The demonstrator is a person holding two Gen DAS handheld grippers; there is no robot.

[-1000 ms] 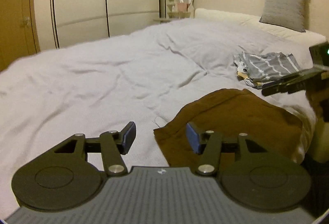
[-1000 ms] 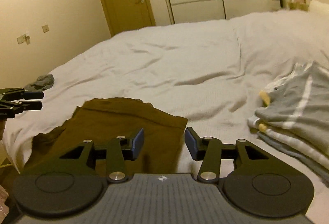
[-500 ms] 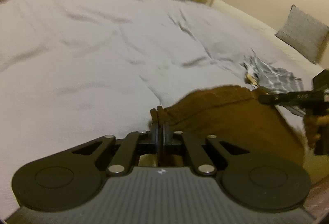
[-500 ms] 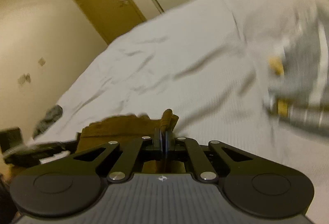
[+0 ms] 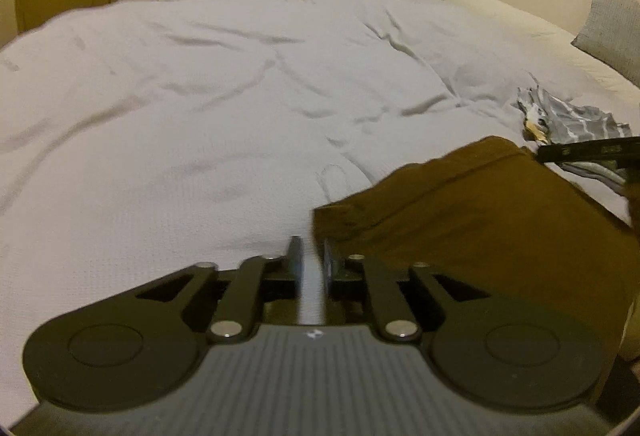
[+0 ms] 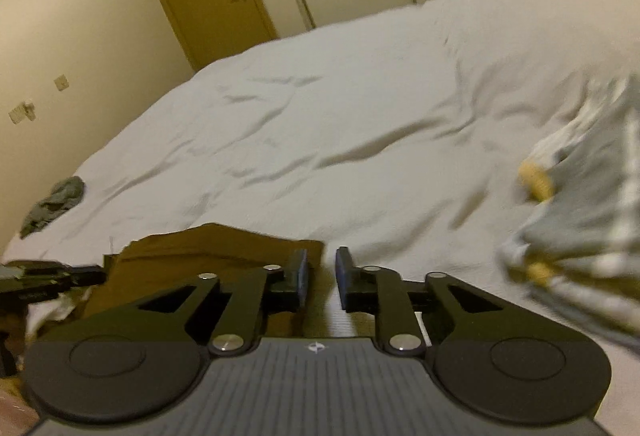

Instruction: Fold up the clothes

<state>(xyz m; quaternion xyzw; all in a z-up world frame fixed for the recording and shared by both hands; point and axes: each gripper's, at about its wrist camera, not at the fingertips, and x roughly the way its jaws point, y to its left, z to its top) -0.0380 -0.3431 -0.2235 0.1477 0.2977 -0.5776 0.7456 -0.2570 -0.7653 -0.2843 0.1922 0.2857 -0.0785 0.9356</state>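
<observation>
A brown garment lies folded flat at the near edge of the white bed. In the left wrist view my left gripper stands just off its near left corner, slightly open, with only white sheet between the fingers. In the right wrist view the brown garment lies left of and just beyond my right gripper, which is slightly open and holds nothing. Each gripper shows at the edge of the other's view.
A stack of folded grey striped clothes lies on the bed right of the brown garment, blurred in the right wrist view. A small grey cloth sits near the bed's left edge. A grey pillow leans against the wall.
Half a second ago both grippers were shut on the brown garment's corners. Now both have let go, their jaws a little apart, and the garment lies flat.
</observation>
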